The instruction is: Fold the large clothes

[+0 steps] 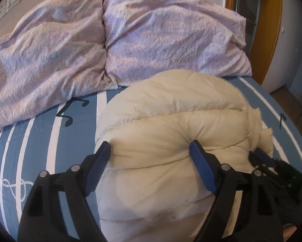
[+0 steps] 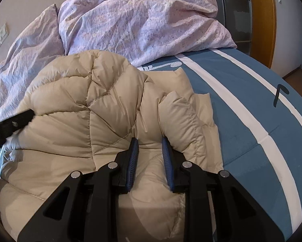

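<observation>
Right wrist view: the right gripper (image 2: 150, 151) is clenched on a puffed fold of the cream down jacket (image 2: 102, 109), its blue pads (image 2: 133, 157) pressing the fabric from both sides. Left of that grip the jacket's quilted bulk rises in a mound, and the tip of the left gripper (image 2: 19, 119) shows at the mound's left edge. The jacket lies bunched on the blue bedsheet (image 2: 252, 121) with white stripes and music-note prints, which spreads to the jacket's right. Beyond the jacket lies a crumpled lilac duvet (image 2: 134, 24).

In the left wrist view the left gripper (image 1: 151, 151) is released, jaws spread wide over the jacket (image 1: 171, 121), the pads not squeezing it. The right gripper (image 1: 266, 161) is at the jacket's right edge.
</observation>
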Available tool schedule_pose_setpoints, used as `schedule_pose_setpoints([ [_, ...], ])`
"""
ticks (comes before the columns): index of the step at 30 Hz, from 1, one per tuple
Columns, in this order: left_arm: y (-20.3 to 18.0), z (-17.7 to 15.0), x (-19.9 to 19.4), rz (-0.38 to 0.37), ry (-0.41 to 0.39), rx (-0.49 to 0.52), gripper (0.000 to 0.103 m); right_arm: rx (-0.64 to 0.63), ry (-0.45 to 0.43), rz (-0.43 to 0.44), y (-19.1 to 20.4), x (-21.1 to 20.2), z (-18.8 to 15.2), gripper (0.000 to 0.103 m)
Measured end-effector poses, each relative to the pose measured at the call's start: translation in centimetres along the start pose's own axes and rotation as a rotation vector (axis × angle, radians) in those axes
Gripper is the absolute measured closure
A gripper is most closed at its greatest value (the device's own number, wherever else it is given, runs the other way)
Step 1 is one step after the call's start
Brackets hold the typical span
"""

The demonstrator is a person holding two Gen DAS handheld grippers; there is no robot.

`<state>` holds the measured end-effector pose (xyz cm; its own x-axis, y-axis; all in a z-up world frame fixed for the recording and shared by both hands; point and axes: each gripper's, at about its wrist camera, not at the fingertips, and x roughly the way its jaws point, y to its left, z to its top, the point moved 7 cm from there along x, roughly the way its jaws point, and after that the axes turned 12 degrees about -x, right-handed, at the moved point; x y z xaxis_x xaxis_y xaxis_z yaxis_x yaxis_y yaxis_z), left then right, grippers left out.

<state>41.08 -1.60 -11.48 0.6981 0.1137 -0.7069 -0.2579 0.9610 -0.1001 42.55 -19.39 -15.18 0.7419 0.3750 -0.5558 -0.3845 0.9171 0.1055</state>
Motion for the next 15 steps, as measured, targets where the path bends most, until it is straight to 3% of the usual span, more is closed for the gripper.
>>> schedule_pose_setpoints([
  [15,1.1,-0.8,3.4,0.038,0.003,-0.015,0.007,-0.008,-0.015,-0.023,0.2,-0.1,0.0,0.077],
])
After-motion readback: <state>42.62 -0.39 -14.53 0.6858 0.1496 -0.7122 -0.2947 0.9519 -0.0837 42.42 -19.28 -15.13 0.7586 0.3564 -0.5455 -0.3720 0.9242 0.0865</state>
